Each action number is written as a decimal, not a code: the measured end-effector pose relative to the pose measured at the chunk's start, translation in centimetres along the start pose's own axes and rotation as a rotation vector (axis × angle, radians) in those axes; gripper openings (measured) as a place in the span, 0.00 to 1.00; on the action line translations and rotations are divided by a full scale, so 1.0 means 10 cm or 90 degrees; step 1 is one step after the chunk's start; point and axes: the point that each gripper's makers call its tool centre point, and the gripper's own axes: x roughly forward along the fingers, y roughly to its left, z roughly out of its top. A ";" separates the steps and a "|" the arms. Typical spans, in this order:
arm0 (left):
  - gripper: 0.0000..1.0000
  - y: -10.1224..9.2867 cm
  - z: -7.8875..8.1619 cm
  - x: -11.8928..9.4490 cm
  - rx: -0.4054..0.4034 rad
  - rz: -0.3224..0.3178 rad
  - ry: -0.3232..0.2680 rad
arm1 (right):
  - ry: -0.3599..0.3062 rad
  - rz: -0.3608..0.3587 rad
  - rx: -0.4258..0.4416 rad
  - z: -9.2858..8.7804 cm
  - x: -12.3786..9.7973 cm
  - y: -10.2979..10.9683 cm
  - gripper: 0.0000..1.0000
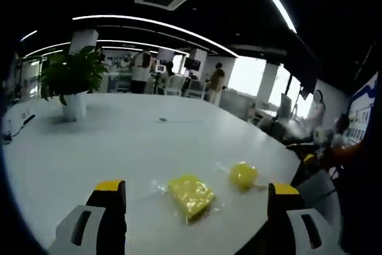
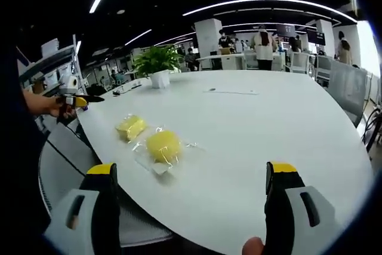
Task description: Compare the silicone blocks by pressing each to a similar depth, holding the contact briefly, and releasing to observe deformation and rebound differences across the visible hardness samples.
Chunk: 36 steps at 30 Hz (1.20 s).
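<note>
Two yellow silicone blocks lie on a big white table, each sealed in a clear plastic bag. In the left gripper view the flat, squarish yellow block (image 1: 190,194) sits near the table's (image 1: 119,141) close edge, between the two yellow-tipped jaws of the left gripper (image 1: 197,192), which stand wide apart with nothing held. The rounder yellow block (image 1: 243,175) lies just beside the flat one, off to the right and a little further in. Neither block is touched.

In the right gripper view the order swaps: the rounder block (image 2: 163,146) is the nearer one, with its crinkled bag spreading around it, and the flat block (image 2: 131,127) lies just beyond it to the left. The right gripper (image 2: 195,174) hangs short of the table's (image 2: 268,123) edge, jaws spread wide and empty, well apart from both blocks. At the far left of this view a hand (image 2: 45,103) holds the other gripper (image 2: 80,99); it is too small to make out how its jaws stand from here.

A potted plant (image 1: 71,79) in a white pot stands further along the table, also seen in the right gripper view (image 2: 157,64). Behind it, people (image 2: 262,43) stand around desks in an open office under long ceiling light strips (image 1: 155,25).
</note>
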 end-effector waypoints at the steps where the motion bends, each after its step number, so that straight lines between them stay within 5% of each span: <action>1: 1.00 0.00 -0.03 0.00 0.009 0.000 0.004 | -0.001 0.000 -0.002 0.01 0.00 0.01 0.97; 4: 1.00 0.00 -0.17 -0.02 0.012 0.005 0.033 | -0.002 0.002 -0.013 0.02 0.01 0.03 0.97; 9: 1.00 0.07 -0.19 -0.08 -0.027 0.028 0.017 | -0.001 0.000 -0.028 0.02 0.01 0.09 0.97; 21: 1.00 0.13 0.03 -0.10 -0.015 0.031 -0.014 | 0.010 -0.060 0.003 -0.01 -0.09 -0.04 0.97; 27: 1.00 -0.01 -0.02 -0.10 0.017 0.011 -0.002 | 0.010 -0.060 0.004 -0.02 -0.17 0.01 0.97; 36: 1.00 0.05 0.06 -0.21 0.006 0.028 -0.025 | 0.007 -0.041 -0.012 0.05 -0.14 0.12 0.97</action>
